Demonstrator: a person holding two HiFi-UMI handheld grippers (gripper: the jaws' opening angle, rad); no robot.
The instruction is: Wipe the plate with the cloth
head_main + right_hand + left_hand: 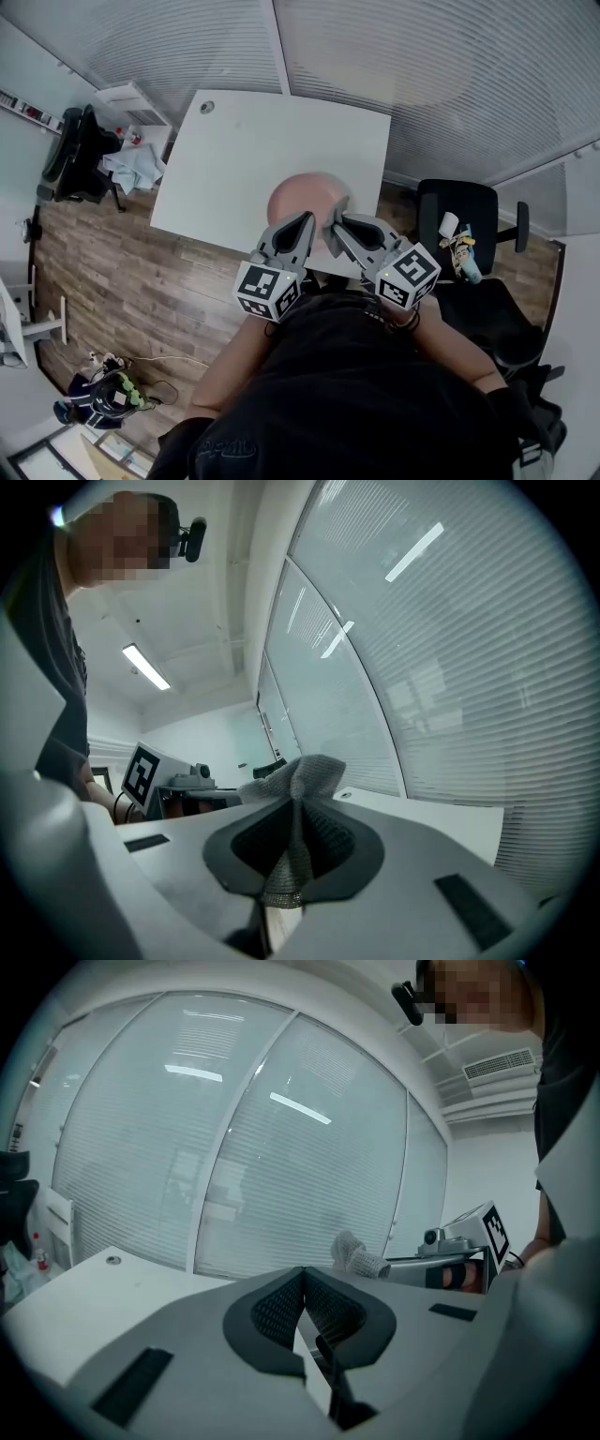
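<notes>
The pink plate lies on the white table near its front edge. Above its near side, the right tool grips a grey cloth. The left tool is clenched on nothing.

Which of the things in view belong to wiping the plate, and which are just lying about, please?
Job in hand:
plate on the table
cloth, clamped in the right tongs
left tongs, shut and empty

Lying about:
black chair with oddments on its seat
blue fabric at the left
bag on the floor
</notes>
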